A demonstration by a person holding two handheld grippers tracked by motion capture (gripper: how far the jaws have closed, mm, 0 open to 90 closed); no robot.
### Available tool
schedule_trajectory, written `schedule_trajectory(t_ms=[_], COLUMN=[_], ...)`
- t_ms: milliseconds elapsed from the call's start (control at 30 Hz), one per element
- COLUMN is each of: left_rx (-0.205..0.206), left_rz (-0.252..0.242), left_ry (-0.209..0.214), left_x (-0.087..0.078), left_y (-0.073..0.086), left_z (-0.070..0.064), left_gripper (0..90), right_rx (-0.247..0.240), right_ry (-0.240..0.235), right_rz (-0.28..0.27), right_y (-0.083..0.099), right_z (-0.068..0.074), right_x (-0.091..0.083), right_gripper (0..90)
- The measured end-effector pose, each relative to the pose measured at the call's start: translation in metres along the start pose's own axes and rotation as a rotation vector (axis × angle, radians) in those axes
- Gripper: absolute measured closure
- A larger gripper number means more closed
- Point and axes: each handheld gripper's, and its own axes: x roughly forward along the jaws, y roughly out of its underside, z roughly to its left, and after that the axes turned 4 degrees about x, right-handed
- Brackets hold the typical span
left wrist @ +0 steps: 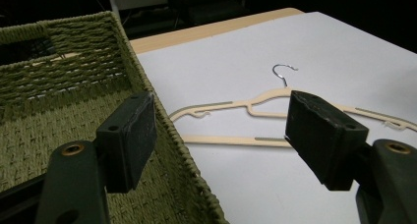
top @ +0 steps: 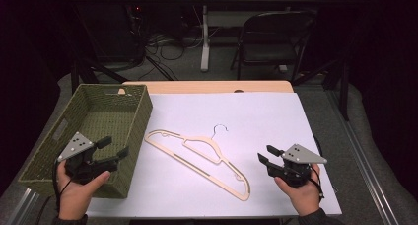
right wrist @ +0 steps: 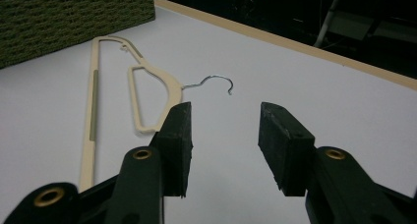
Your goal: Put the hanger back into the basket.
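both grippers, left gripper (top: 114,147) and right gripper (top: 266,154), wide apart, empty, flanking hanger (top: 197,153) beside basket (top: 140,121)

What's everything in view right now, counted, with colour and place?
basket: 1, green wicker, left on the sheet, nothing seen inside
hanger: 1, beige with metal hook, flat mid-sheet, right of the basket
sheet: 1, white, covering the table
table: 1, wood, edge showing at the far side
chair: 1, dark folding, behind the table
left gripper: 1, black, open, over the basket's near end
right gripper: 1, black, open, near right over the sheet
hands: 2, at the bottom edge
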Motion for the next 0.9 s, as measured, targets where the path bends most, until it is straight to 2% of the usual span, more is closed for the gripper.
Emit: schedule_trajectory(t_ms=[67,100,200,267,300,367,400,433,500,533,600,667,833,867,900], left_rx=[-0.004,-0.007,-0.026,-0.031,-0.032,-0.015,-0.015,-0.009,0.004,0.004,0.018,0.029,0.029,0.029,0.033], left_rz=[0.012,0.015,0.010,0.004,-0.004,-0.001,-0.001,0.005,0.019,0.019,0.022,0.021,0.023,0.022,0.016], left_ry=[-0.001,-0.002,-0.004,-0.005,0.003,0.008,0.008,0.008,0.018,0.018,0.031,0.030,0.023,0.020,0.017], left_x=[0.004,0.006,0.012,0.017,0.023,0.028,0.028,0.030,0.036,0.036,0.037,0.037,0.034,0.032,0.029], left_y=[-0.003,-0.005,-0.011,-0.017,-0.022,-0.026,-0.026,-0.027,-0.030,-0.030,-0.030,-0.029,-0.026,-0.026,-0.025], left_z=[0.002,0.003,0.006,0.006,0.006,0.004,0.004,0.003,0.000,0.000,-0.002,-0.004,-0.003,-0.003,-0.003], left_gripper=[27.9,28.0,28.0,28.0,28.0,29.5,29.7,29.7,30.4,31.8,32.0,32.1,32.1,32.1,32.5], right_rx=[0.006,-0.013,-0.039,-0.049,-0.067,-0.108,-0.114,-0.114,-0.126,-0.126,-0.124,-0.126,-0.130,-0.130,-0.147], right_ry=[0.011,0.040,0.068,0.054,0.034,0.017,-0.005,-0.005,-0.048,-0.048,-0.077,-0.082,-0.094,-0.094,-0.100], right_rz=[-0.003,0.008,0.017,0.040,0.076,0.087,0.097,0.097,0.092,0.092,0.127,0.148,0.214,0.214,0.231], right_y=[-0.006,-0.011,-0.015,-0.019,-0.023,-0.026,-0.027,-0.027,-0.032,-0.032,-0.035,-0.038,-0.045,-0.045,-0.048], right_z=[0.002,0.004,0.007,0.008,0.011,0.014,0.016,0.016,0.019,0.019,0.021,0.022,0.025,0.025,0.026], right_x=[0.006,0.012,0.019,0.027,0.034,0.041,0.044,0.044,0.052,0.052,0.058,0.063,0.075,0.075,0.077], right_gripper=[53.6,55.8,55.6,54.4,54.0,55.5,56.3,56.3,58.8,58.8,57.9,57.7,55.7,55.7,55.7])
